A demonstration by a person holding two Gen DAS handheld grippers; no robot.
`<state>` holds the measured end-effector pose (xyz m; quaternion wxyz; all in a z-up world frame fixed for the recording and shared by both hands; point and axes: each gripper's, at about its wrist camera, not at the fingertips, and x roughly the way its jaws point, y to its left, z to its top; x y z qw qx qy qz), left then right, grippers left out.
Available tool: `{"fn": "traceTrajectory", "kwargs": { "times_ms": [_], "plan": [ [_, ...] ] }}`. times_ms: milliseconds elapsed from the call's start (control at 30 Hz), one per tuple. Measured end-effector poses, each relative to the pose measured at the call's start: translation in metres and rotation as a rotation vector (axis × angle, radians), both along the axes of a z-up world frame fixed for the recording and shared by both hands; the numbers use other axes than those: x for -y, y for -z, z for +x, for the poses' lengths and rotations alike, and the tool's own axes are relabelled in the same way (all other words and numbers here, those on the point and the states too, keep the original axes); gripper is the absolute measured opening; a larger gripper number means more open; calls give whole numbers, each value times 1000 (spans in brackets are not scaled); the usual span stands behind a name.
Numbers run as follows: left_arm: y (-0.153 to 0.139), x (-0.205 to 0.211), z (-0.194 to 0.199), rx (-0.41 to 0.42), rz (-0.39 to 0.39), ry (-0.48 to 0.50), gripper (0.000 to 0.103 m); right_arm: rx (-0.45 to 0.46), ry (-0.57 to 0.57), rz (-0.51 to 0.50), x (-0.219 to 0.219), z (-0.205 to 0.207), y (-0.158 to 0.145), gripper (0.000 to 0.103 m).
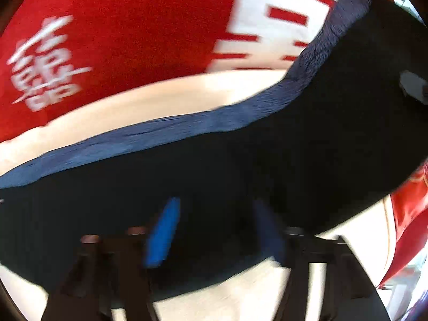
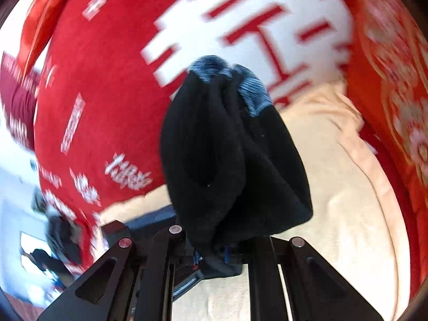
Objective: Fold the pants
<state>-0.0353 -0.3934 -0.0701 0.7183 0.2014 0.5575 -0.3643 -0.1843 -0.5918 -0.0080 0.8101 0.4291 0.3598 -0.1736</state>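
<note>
Red fabric printed with big white characters (image 1: 128, 40) is filling the background of both views, likely a blanket or cover lying across the far side of the bed, and it is playing no part in the fold. Below it, a cream sheet (image 2: 347, 200) is serving as the working surface, bare and fairly smooth, which is probably why the garment is being handled over it.

Next in size, the pants (image 1: 240, 165), dark navy with a paler blue ribbed waistband (image 1: 149, 136), are stretching across the whole left wrist view, mostly spread over the cream sheet, while 1 end is rising toward the upper right as if being lifted away. In the right wrist view that same cloth is hanging as a bunched dark bundle, its ribbed band showing at the far tip.

Smallest, the 2 tools. The right gripper (image 2: 211, 254) is holding the pants, its jaws drawn nearly together on a gathered pinch of fabric; the pinch is tight because it is carrying the bundle's weight clear of the sheet. The left gripper (image 1: 214, 230) is standing about half wide over the dark cloth, its blue pads (image 1: 163, 235) apart with fabric lying between them, and the blur is hiding whether either pad is pressing. I judge this to be the carrying-over part of a fold: 1 end raised, the rest being left flat as an anchor.
</note>
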Motion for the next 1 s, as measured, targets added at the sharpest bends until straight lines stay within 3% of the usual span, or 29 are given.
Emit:
{"fn": "traceTrajectory", "kwargs": {
  "times_ms": [167, 233, 333, 367, 400, 433, 467, 500, 567, 600, 700, 800, 900, 1000],
  "plan": [
    [-11, -89, 40, 14, 49, -72, 78, -88, -210, -133, -83, 75, -11, 14],
    [-10, -133, 65, 19, 87, -133, 78, -151, -314, -182, -131, 113, 6, 16],
    [1, -191, 92, 38, 144, -198, 78, -301, -447, -297, -207, 163, 55, 33],
    [5, -204, 100, 39, 161, -212, 78, -380, -503, -355, -231, 178, 79, 41],
    [9, -216, 109, 40, 181, -232, 78, -501, -576, -450, -258, 191, 106, 42],
    [9, -222, 117, 35, 185, -245, 78, -554, -607, -550, -276, 195, 112, 44],
    [8, -230, 123, 25, 174, -257, 78, -539, -623, -639, -291, 192, 104, 46],
    [7, -234, 126, 10, 156, -267, 78, -500, -623, -635, -296, 187, 92, 47],
    [8, -229, 131, -27, 128, -270, 78, -427, -617, -536, -292, 174, 70, 59],
    [6, -225, 135, -41, 114, -266, 78, -394, -592, -453, -284, 164, 63, 60],
    [9, -202, 141, -137, 20, -257, 78, -289, -424, -72, -236, 137, 60, 60],
    [8, -184, 141, -219, -41, -234, 78, -213, -240, 215, -198, 113, 79, 60],
    [11, -163, 141, -289, -57, -213, 78, -139, -106, 415, -184, 96, 101, 60],
    [9, -162, 142, -348, -91, -209, 78, -94, -38, 523, -180, 86, 114, 60]
  ]
}}
